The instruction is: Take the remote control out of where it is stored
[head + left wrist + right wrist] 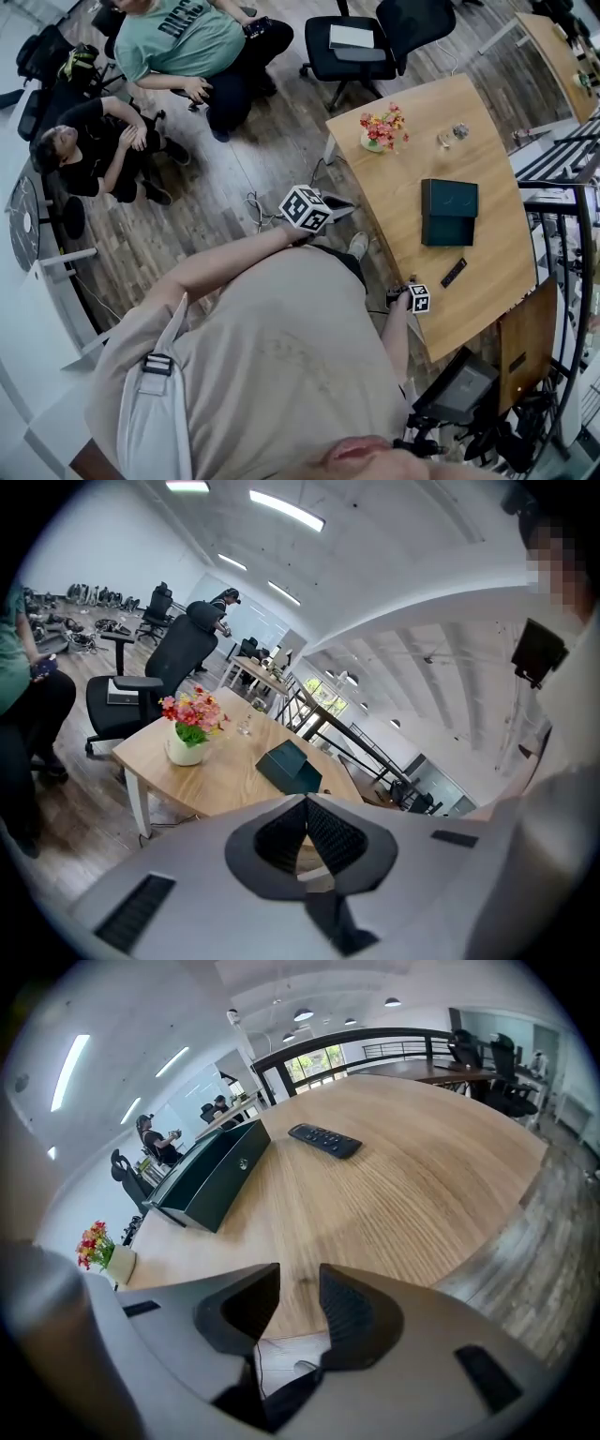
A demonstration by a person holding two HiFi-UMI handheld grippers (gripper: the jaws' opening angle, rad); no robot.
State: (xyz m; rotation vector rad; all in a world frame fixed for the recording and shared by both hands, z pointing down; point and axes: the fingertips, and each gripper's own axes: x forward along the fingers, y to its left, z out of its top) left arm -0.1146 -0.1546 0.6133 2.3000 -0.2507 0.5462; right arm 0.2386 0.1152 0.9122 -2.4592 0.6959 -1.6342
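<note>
Wooden table (pixel 412 187), head view: one remote control (pixel 454 272) is seen lying flat just beside one dark green box (pixel 449 212); one flower pot (pixel 382 129) is noted. Left gripper view: left gripper (pixel 305 806) clenched, empty. Right gripper view: right gripper (pixel 298 1288) slightly parted, nothing between.

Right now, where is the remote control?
The remote control lies on the wooden table, at the right of the head view, just below the dark green box.
</note>
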